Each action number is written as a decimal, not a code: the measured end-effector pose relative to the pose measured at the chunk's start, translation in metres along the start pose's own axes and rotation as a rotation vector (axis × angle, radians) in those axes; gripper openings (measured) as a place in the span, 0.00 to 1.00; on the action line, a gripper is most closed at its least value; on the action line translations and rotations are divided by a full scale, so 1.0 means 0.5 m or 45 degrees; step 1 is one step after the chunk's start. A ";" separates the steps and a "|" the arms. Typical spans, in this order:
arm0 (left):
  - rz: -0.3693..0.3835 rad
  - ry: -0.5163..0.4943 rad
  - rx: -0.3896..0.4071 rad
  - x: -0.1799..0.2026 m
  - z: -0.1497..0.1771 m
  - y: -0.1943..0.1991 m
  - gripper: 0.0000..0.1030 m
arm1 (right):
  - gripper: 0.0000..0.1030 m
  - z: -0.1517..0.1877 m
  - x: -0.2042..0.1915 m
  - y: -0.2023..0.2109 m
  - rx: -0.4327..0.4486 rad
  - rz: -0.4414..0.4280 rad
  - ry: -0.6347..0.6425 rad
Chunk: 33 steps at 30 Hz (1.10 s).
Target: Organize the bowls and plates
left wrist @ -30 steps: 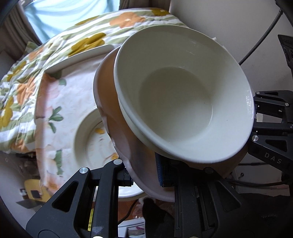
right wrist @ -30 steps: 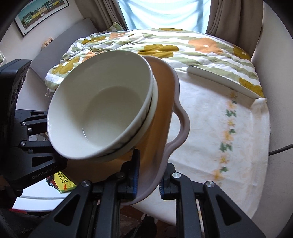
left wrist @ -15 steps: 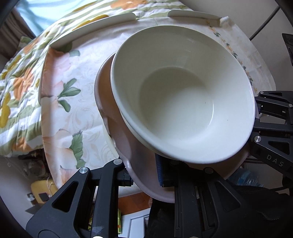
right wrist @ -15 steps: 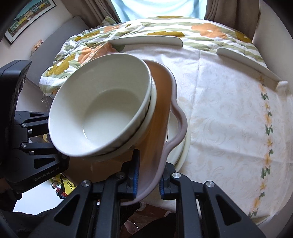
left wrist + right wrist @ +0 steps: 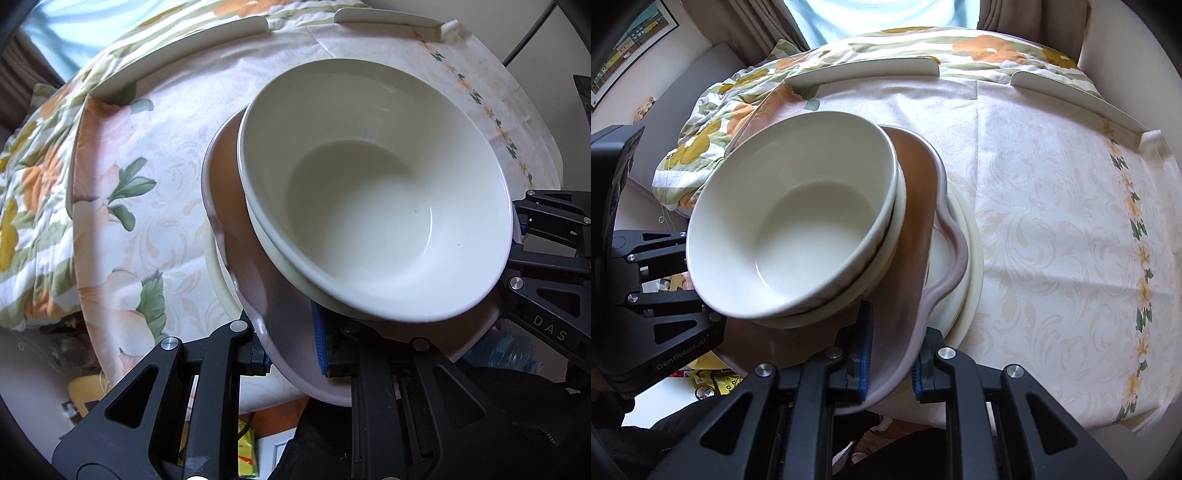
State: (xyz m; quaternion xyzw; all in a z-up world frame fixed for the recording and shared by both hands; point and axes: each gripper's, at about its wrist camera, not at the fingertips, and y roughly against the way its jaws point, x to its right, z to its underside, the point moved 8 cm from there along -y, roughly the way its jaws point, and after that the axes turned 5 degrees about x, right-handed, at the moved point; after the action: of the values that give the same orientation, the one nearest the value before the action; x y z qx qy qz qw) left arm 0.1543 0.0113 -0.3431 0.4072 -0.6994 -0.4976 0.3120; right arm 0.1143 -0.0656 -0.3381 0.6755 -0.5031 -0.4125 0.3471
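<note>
A mauve plate with a wavy rim (image 5: 255, 280) (image 5: 916, 221) carries two nested cream bowls (image 5: 369, 206) (image 5: 798, 221). My left gripper (image 5: 288, 347) is shut on the plate's near rim in the left wrist view. On the opposite rim, my right gripper (image 5: 888, 354) is shut as well. Each gripper also shows in the other's view, the right gripper (image 5: 546, 258) at the right edge and the left gripper (image 5: 665, 295) at the left edge. The plate is tilted and sits just over a larger cream plate (image 5: 218, 280) (image 5: 971, 251) lying on the table; whether they touch I cannot tell.
The round table wears a floral cloth (image 5: 166, 184) (image 5: 1052, 221). White curved rails (image 5: 184, 48) (image 5: 864, 68) border its far edge. A flowered quilt (image 5: 979, 48) lies beyond. A yellow packet (image 5: 247, 450) lies on the floor below the near edge.
Both grippers carried the mauve plate with its bowls downward and over the table, onto the spot above the cream plate. In the last half second they barely moved.
</note>
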 end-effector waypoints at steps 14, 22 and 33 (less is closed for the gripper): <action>0.032 -0.007 -0.098 -0.004 -0.004 -0.008 0.18 | 0.17 -0.010 -0.001 -0.004 -0.116 0.030 -0.010; 0.069 0.015 -0.133 0.013 0.005 0.001 0.32 | 0.17 -0.007 0.003 -0.011 -0.130 0.042 -0.057; 0.064 0.022 -0.125 0.024 0.004 0.035 0.70 | 0.25 -0.006 -0.002 0.018 -0.193 0.003 -0.086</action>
State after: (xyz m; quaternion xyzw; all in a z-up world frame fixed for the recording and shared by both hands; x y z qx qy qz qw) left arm 0.1422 0.0047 -0.3269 0.3781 -0.6814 -0.5199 0.3499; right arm 0.1132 -0.0669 -0.3286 0.6323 -0.4827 -0.4715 0.3806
